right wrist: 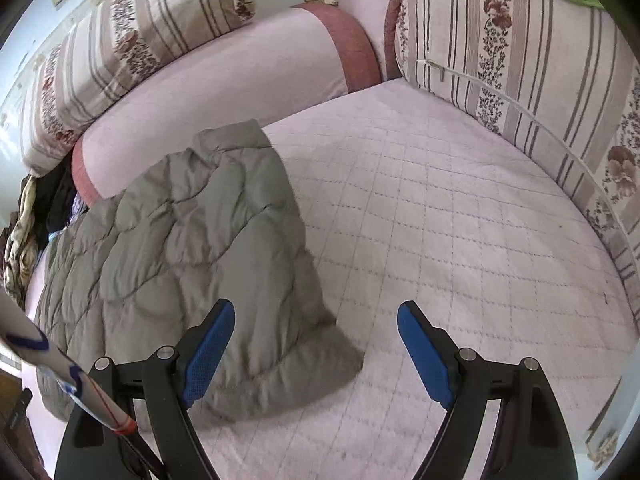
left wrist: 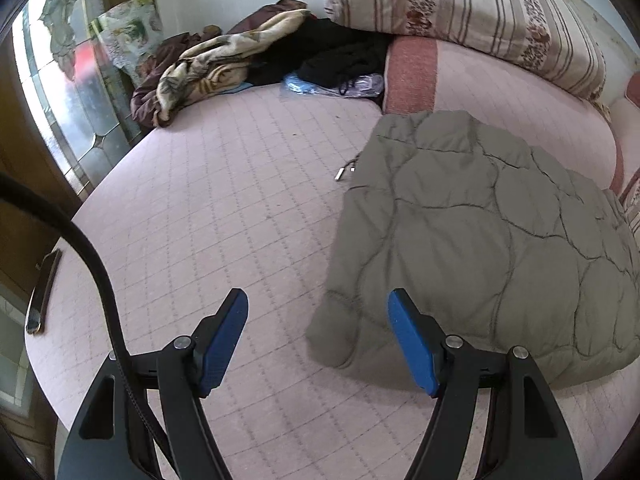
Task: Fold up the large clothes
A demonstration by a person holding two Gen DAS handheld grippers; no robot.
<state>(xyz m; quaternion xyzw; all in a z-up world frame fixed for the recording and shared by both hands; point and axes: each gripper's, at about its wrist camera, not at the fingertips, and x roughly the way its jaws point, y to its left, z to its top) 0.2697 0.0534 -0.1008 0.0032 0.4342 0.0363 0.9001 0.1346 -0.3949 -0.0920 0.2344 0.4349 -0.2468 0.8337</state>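
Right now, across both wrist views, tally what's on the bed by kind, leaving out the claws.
Padded jacket, olive: 1
Bolster, pink with red ends: 1
Striped flowered cushions: 2
Heap of crumpled clothes and blankets: 1
Phone at the bed edge: 1
Total: 6

Both grippers hang tilted steeply downward, side by side. The left gripper (left wrist: 316, 336) has its blue-padded fingers (left wrist: 224, 344) spread wide apart with nothing between them. The right gripper (right wrist: 316, 348) stands the same way, its blue pads (right wrist: 424, 356) held wide and gripping nothing. Neither one touches anything beneath it.
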